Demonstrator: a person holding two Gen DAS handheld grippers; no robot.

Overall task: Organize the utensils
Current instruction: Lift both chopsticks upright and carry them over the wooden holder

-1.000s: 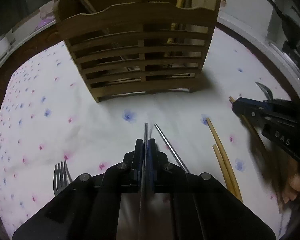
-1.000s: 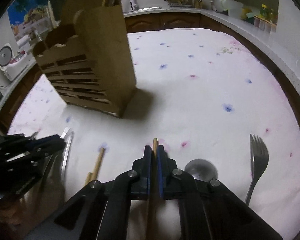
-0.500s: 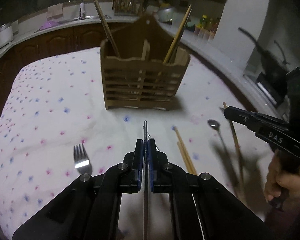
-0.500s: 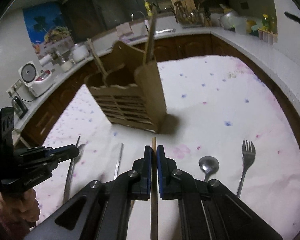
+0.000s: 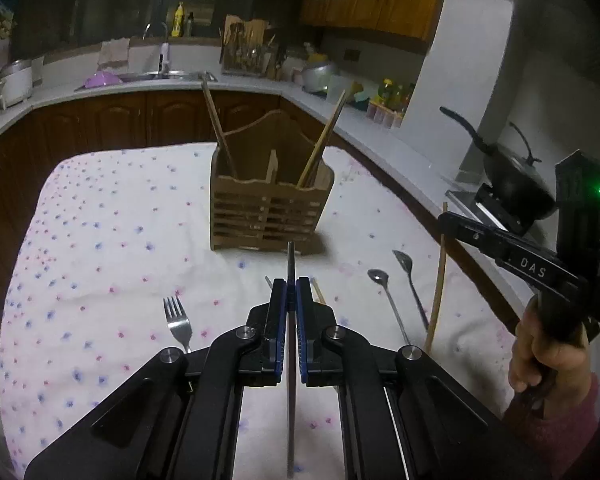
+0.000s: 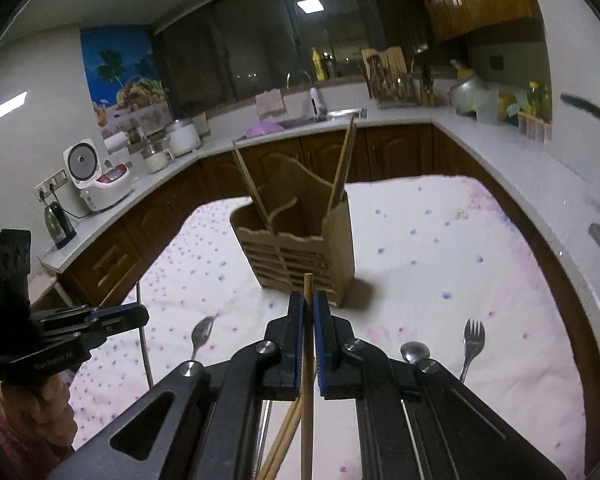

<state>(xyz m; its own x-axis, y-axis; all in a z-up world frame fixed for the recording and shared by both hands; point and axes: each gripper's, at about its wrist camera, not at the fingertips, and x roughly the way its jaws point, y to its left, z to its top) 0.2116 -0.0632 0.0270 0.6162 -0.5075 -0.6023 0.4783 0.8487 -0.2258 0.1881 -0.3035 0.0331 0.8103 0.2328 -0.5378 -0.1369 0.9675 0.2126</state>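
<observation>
Below, both tongs clamped: left tongs on metal chopstick, right tongs on wooden chopstick, ends cropped.

Slatted wooden utensil caddy: compartment contents hidden below the rim.
Thin grey metal rod: lower end cut off at the frame edge.
Steel fork: handle hidden behind the left tool.

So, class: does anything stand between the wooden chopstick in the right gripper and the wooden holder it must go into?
Nothing visible does. The right gripper holds the wooden chopstick above the cloth, and only bare tablecloth lies before the wooden holder, whose top is open, with chopsticks leaning in its outer compartments.
</observation>
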